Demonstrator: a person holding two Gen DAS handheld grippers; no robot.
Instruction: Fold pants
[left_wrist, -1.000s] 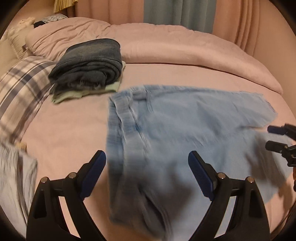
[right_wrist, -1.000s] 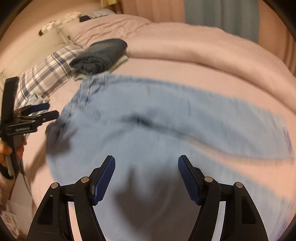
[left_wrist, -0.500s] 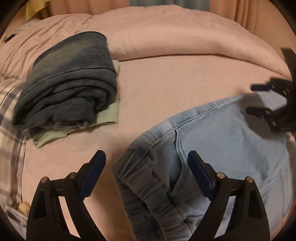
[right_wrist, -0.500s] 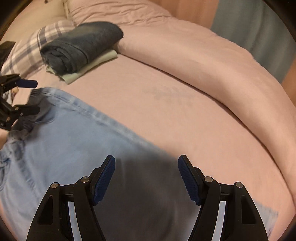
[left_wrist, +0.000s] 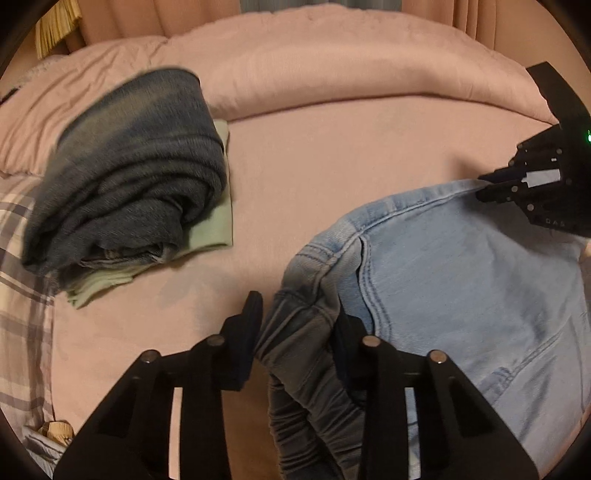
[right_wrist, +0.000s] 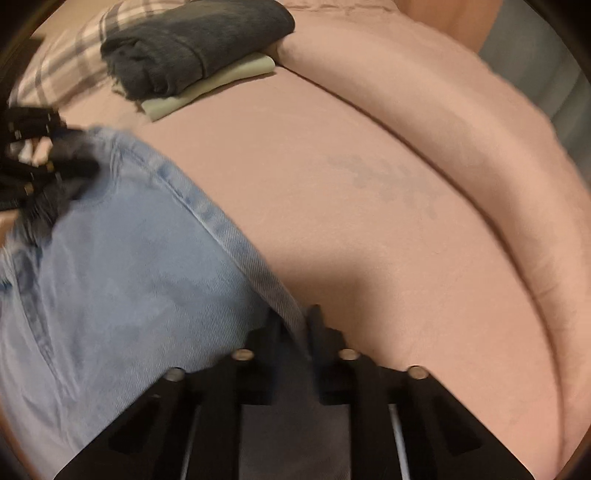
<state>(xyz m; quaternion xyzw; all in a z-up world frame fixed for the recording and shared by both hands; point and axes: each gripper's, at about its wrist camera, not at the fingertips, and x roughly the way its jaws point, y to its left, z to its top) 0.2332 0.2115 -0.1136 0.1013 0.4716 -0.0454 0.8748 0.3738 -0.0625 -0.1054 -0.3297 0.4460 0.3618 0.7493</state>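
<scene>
Light blue jeans (left_wrist: 461, 266) lie on the pink bed. My left gripper (left_wrist: 295, 325) is shut on the bunched waistband corner of the jeans. My right gripper (right_wrist: 297, 325) is shut on the seamed far edge of the jeans (right_wrist: 129, 280). The right gripper also shows in the left wrist view (left_wrist: 491, 186), at the right, pinching that same edge. The left gripper shows blurred at the left edge of the right wrist view (right_wrist: 79, 157), on the waistband.
A folded stack, dark blue jeans (left_wrist: 125, 173) on a pale green garment (left_wrist: 210, 229), sits at the back left on the pink sheet (left_wrist: 332, 155). A plaid pillow (left_wrist: 18, 295) lies left. A rolled pink duvet (right_wrist: 461, 129) runs along the far side.
Both grippers have gone from open to shut. The left one closed on the waistband corner. The right one closed on the jeans' far edge.
</scene>
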